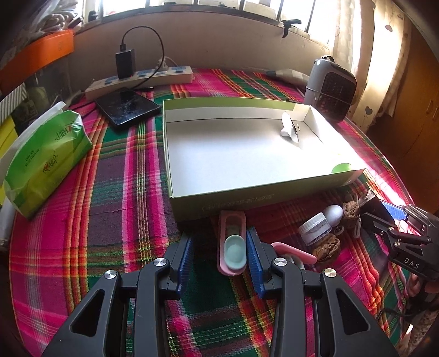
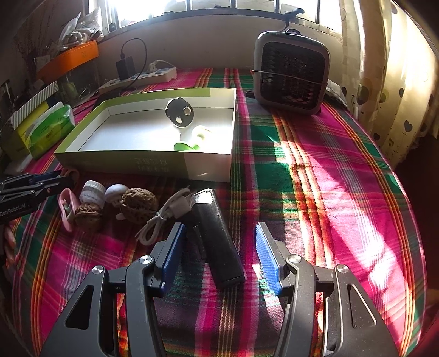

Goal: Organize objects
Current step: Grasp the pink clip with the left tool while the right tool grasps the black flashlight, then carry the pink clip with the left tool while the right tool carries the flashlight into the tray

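Clutter sits just in front of our shallow box (image 1: 247, 189): pink case (image 1: 231, 241) between our left gripper's (image 1: 219, 258) spread jaws, unpinched, with a jar (image 1: 314, 228) and walnuts (image 1: 326, 248) beside it. Our right gripper (image 2: 219, 255) hangs with jaws apart over the black remote (image 2: 216, 241) on the plaid cloth (image 2: 329, 192), not gripping it. Fan heater (image 2: 290, 71) stands beyond.

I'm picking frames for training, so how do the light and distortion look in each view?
Left wrist: window blown out, box floor glares, edges curve fisheye-style. Right wrist: harsh sun patches wash out the tablecloth, left side sits dim, corners vignette.
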`<state>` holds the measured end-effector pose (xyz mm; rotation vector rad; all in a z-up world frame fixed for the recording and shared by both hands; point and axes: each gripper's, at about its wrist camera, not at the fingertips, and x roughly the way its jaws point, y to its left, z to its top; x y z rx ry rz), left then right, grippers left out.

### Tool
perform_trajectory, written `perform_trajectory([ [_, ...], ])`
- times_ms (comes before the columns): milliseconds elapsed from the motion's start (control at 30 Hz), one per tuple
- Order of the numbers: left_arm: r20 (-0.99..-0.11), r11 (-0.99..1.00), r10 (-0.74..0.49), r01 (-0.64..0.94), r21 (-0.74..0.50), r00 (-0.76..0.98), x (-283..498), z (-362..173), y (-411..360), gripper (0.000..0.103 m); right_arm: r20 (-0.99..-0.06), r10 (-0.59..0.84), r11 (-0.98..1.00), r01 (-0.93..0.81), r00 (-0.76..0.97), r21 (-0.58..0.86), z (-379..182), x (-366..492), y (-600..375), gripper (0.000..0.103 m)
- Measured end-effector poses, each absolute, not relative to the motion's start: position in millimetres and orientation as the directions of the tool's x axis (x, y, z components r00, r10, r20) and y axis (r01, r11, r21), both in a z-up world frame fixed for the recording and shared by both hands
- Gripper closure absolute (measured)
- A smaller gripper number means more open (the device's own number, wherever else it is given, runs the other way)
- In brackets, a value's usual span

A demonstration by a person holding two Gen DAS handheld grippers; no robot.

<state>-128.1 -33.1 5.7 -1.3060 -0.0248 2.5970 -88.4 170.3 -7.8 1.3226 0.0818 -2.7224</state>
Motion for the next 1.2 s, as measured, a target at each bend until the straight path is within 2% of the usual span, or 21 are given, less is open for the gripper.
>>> perform_trajectory([
  [267,-0.789,-0.975,0.198,-0.199,-0.099,-0.582,-127.9,5.7,-30.4,0.069,-0.786,-0.076,-0.991,0.13,-0.614,-0.006,-8.2,-88.3,170.2,0.05],
  [467,-0.789,-0.979,0.185,-0.181,-0.095,-0.585,-128.7,5.8,-33.4,0.078,-0.785,-0.075,-0.991,0.13,-0.614,-0.008,-7.9,-88.0,169.7,0.05],
  [700,-0.789,-0.983,0.172,-0.16,-0.094,-0.589,-128.4,5.5,-36.9,0.087,-0.782,-0.079,-0.991,0.134,-0.619,-0.006,-7.0,-86.8,168.8,0.063],
  [833,-0.788,-0.983,0.173,-0.155,-0.099,-0.592,-127.7,5.2,-37.9,0.087,-0.779,-0.083,-0.991,0.137,-0.621,-0.004,-6.6,-85.3,168.2,0.074],
  [967,-0.787,-0.983,0.173,-0.153,-0.101,-0.592,-127.5,5.3,-38.3,0.087,-0.779,-0.083,-0.991,0.13,-0.622,0.002,-6.5,-84.7,169.9,0.078],
  [1200,-0.788,-0.984,0.171,-0.151,-0.1,-0.592,-127.2,6.1,-38.4,0.087,-0.778,-0.09,-0.992,0.13,-0.621,0.012,-6.2,-84.3,170.6,0.078],
])
